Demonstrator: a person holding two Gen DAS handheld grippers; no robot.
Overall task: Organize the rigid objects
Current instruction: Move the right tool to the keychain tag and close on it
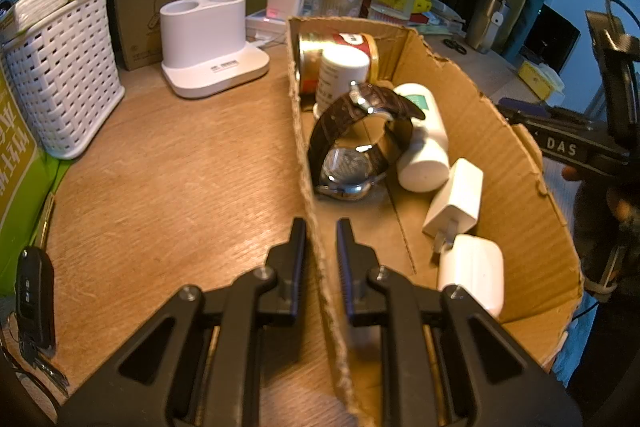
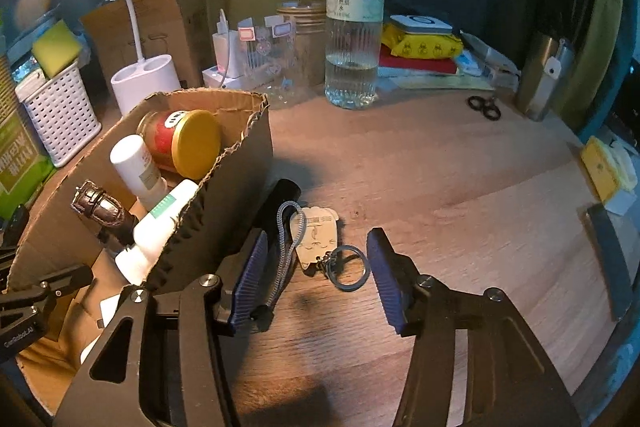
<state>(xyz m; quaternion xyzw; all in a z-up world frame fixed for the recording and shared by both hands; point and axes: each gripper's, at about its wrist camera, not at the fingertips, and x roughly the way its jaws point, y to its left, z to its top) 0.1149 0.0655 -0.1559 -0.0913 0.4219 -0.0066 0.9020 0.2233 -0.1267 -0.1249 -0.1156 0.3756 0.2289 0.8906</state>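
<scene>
Cluttered wooden desk (image 2: 460, 187) under warm lamplight. From the left wrist: left gripper (image 1: 320, 231) pinching the cardboard box (image 1: 500, 155) wall, wristwatch (image 1: 352, 147), charger plug (image 1: 456, 199) and white bottles inside. Only from the right wrist: right gripper (image 2: 316, 263) spread wide around a tag keychain (image 2: 320, 239) and black flashlight (image 2: 276, 223) beside the box.

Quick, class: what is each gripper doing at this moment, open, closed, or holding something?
Left gripper: closed on the cardboard box wall, gripping its edge.
Right gripper: open, holding nothing, above the keychain tag.

rough corrugated cardboard box (image 1: 500, 147)
</scene>
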